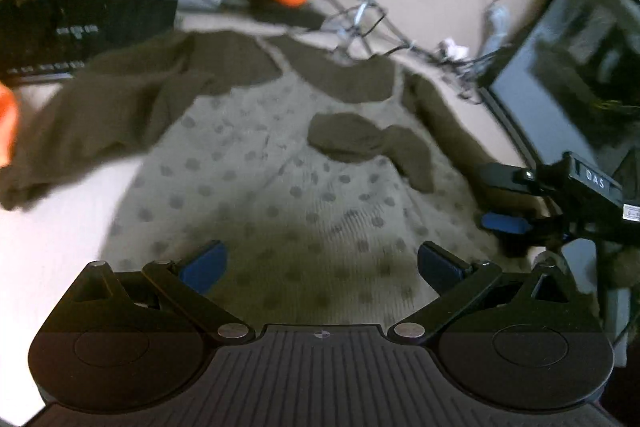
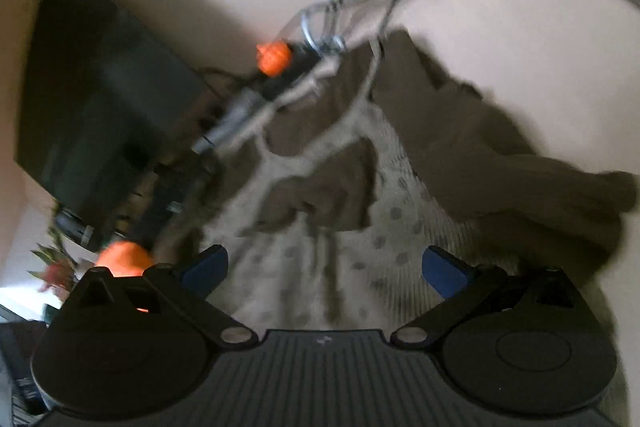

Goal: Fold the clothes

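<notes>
Left gripper (image 1: 322, 267) fingers spread wide, holding nothing; right gripper (image 2: 326, 269) likewise.

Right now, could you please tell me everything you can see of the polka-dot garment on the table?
The polka-dot garment is a pale, ribbed-looking dress with grey dots, thin straps over an olive-brown top and long olive sleeves. It lies spread on the light table, one sleeve folded across its chest. Neither gripper's open jaws hold it.

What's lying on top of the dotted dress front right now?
One brown sleeve is folded across the chest of the dotted dress; the other sleeve is spread off to the side. Whatever lies beneath the dress is covered. Both grippers are open above the fabric.
</notes>
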The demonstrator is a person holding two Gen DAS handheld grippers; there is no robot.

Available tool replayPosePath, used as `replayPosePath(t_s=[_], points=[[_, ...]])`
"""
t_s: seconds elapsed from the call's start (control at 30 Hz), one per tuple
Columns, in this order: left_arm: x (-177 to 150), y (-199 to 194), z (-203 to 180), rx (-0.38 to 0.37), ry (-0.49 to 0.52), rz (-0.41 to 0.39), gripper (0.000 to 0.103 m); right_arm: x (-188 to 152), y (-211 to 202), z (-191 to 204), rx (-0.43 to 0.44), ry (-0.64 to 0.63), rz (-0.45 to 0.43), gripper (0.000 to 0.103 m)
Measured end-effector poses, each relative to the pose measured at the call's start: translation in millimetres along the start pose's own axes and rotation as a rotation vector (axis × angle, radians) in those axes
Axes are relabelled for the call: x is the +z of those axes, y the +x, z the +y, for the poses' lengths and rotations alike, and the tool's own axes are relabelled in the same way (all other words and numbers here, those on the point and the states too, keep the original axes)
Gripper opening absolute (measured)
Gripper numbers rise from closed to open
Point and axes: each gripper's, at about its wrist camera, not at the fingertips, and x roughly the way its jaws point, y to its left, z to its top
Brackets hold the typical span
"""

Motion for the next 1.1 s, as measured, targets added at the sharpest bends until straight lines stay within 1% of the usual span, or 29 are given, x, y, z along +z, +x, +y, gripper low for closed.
replayPosePath(t_s=[0.03, 0.07, 0.1, 0.17, 0.23, 0.33, 0.43, 0.47, 0.53, 0.6, 0.67, 0.73, 0.77, 0.8, 0.83, 0.87, 0.93, 1.0, 1.07, 1.1], points=[[1, 6, -2, 0.01, -0.012, 0.008, 0.103, 7, 9, -9, -0.002, 0.028, 0.017, 0.103], [2, 10, -3, 0.013, -0.025, 0.016, 0.103, 15, 15, -17, 0.015, 0.051, 0.017, 0.103], [2, 14, -3, 0.016, -0.038, 0.025, 0.103, 28, 18, -24, -0.002, 0.06, 0.0, 0.103], [0, 20, -2, 0.024, -0.059, 0.043, 0.103, 56, 19, -31, -0.105, 0.021, -0.093, 0.103], [-3, 25, 1, 0.046, -0.082, 0.061, 0.103, 85, 12, -34, -0.203, -0.022, -0.219, 0.103], [-5, 24, 0, 0.059, -0.101, 0.05, 0.103, 111, 4, -31, -0.25, -0.078, -0.356, 0.103], [-7, 24, -4, 0.086, -0.109, 0.05, 0.103, 111, 4, -31, -0.221, -0.083, -0.357, 0.103], [-7, 24, -7, 0.099, -0.101, 0.057, 0.103, 107, 3, -34, -0.207, -0.072, -0.339, 0.103], [-5, 29, -15, 0.125, -0.058, 0.089, 0.103, 98, 1, -39, -0.179, -0.046, -0.296, 0.103], [-1, 34, -21, 0.141, -0.009, 0.122, 0.103, 84, 3, -46, -0.175, -0.016, -0.267, 0.103], [2, 34, -20, 0.125, 0.016, 0.14, 0.103, 77, 0, -56, -0.152, 0.029, -0.249, 0.103], [6, 31, -15, 0.094, 0.019, 0.136, 0.103, 73, -3, -65, -0.132, 0.093, -0.239, 0.103], [10, 29, -14, 0.089, 0.011, 0.131, 0.103, 73, -5, -69, -0.125, 0.139, -0.239, 0.103], [15, 26, -13, 0.072, 0.011, 0.114, 0.103, 76, -4, -75, -0.098, 0.185, -0.242, 0.103], [20, 23, -13, 0.063, 0.024, 0.091, 0.103, 80, -3, -79, -0.064, 0.217, -0.249, 0.103], [25, 21, -14, 0.065, 0.042, 0.065, 0.103, 85, 0, -84, -0.049, 0.24, -0.261, 0.103], [35, 17, -14, 0.092, 0.059, 0.032, 0.103, 98, 4, -90, -0.057, 0.276, -0.305, 0.103], [43, 14, -12, 0.111, 0.063, 0.011, 0.103, 110, 14, -97, -0.041, 0.342, -0.33, 0.103], [47, 9, -9, 0.123, 0.072, -0.01, 0.103, 120, 28, -102, 0.02, 0.417, -0.325, 0.103], [47, 7, -5, 0.137, 0.074, -0.013, 0.103, 124, 33, -98, 0.059, 0.416, -0.314, 0.103]])
